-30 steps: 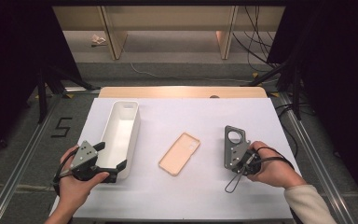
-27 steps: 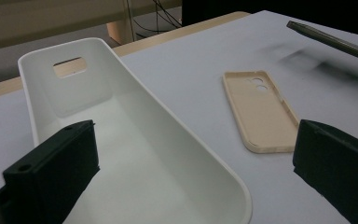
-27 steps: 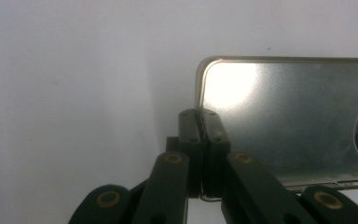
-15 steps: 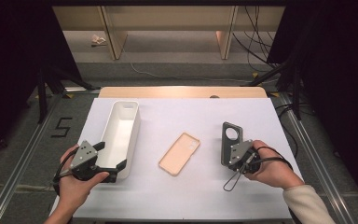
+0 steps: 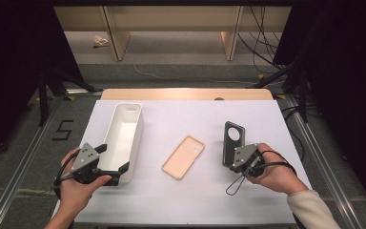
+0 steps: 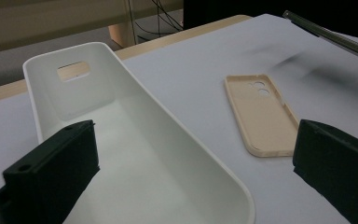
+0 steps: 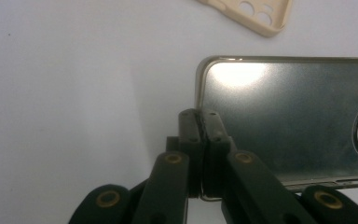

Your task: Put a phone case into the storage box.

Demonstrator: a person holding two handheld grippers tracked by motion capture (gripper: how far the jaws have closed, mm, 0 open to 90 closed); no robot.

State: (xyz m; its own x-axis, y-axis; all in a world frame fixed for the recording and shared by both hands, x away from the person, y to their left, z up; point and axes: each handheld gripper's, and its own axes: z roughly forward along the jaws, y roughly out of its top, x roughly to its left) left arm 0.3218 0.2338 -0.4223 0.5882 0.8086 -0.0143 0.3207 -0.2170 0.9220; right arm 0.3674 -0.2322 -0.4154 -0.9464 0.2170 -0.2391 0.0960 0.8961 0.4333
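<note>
A dark grey phone (image 5: pixel 233 138) with a round camera cutout stands tilted on its edge at the table's right, and my right gripper (image 5: pixel 232 162) is shut on its near edge. The right gripper view shows those jaws (image 7: pixel 200 116) pinched together on the phone's (image 7: pixel 284 116) rim. A beige phone case (image 5: pixel 183 156) lies hollow side up mid-table, apart from both grippers. My left gripper (image 5: pixel 113 157) stands open at the near end of the long white bin (image 5: pixel 138 133), one jaw over the empty inside. In the left gripper view (image 6: pixel 196 140) the bin (image 6: pixel 93 93) and case (image 6: pixel 261 114) lie ahead.
The white table sheet (image 5: pixel 181 114) ends at a wooden strip (image 5: pixel 186 94) at the back. Metal rails (image 5: pixel 314 152) run along both sides, with cables on the floor beyond. Bare sheet lies between the bin, the case (image 7: pixel 256 14) and the phone.
The dark phone in my right gripper has shifted slightly to the left and tipped a little more upright. The left gripper, bin and case have kept still.
</note>
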